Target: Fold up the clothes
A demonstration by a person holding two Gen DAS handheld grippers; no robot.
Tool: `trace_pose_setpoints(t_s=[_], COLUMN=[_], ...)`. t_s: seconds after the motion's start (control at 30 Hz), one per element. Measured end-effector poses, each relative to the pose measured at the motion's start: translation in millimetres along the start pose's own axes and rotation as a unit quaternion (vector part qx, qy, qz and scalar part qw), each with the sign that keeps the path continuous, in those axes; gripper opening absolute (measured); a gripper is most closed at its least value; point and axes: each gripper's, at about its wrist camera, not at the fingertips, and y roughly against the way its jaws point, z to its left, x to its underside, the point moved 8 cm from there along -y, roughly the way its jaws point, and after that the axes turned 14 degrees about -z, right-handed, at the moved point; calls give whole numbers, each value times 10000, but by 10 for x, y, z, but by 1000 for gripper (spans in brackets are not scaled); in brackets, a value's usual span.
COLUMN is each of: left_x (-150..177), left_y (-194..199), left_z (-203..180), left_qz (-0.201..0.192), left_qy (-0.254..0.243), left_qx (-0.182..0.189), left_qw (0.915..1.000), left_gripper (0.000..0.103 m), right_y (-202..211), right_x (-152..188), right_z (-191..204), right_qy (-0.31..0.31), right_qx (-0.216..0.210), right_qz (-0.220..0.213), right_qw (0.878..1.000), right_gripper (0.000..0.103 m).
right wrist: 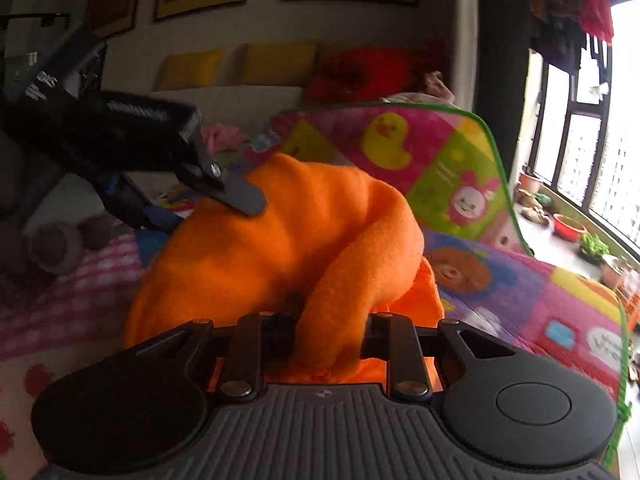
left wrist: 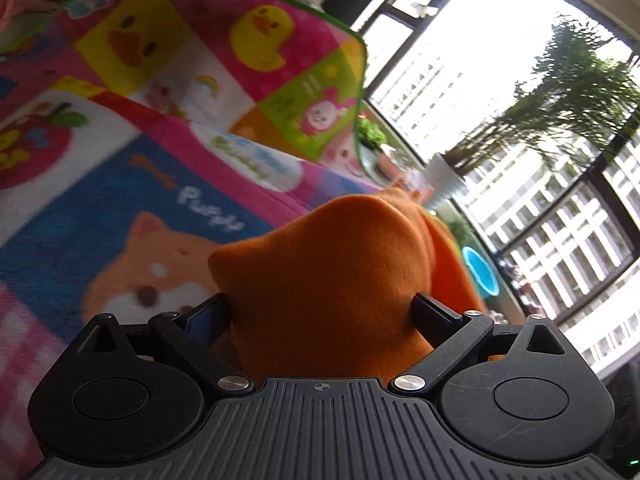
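While bunched, orange cloth (right wrist: 304, 232) between both tools' fingers

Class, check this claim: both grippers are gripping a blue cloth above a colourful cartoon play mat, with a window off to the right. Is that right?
Not quite. The cloth is orange, not blue, as the right wrist view shows. The rest holds: the left gripper and right gripper both grip it above the play mat, with the window to the right.
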Motion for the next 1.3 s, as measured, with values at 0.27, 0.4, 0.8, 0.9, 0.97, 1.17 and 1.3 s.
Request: trace_pose_setpoints(t_s=[0.27,0.4,0.8,0.9,0.97,1.17,1.3], left_x=[-2,31,43,54,57,121,147], left_y=[40,32,87,67,55,-73,-119], left_z=[115,15,82,137,160,143,130], left_qz=[-76,-56,-114,-99,-95,11,38], left_qy=[121,86,-38,51,76,120,43], left_qx=[-17,79,-137,-133,-127,-62,-82], left_qw=[9999,9999,9998,9998,9998,9999,9999], left_gripper=[99,99,101,101,101,102,103], right_y=[395,342,120,161,189,83,-402], right_x=[-453,-451,227,133,-33,-373,-207], right_z=[-173,-362,-264,-256,-445,-1096,-1303], right_qy=[121,187,628,810,379,-335,-284], right_qx=[500,542,422,351,451,1140,1226], right_qz=[-695,-704,317,208,12,-355,208], right_qw=[9963,9959,9966,9959,9983,9923,9918], right_gripper=[69,53,37,38,45,53,60])
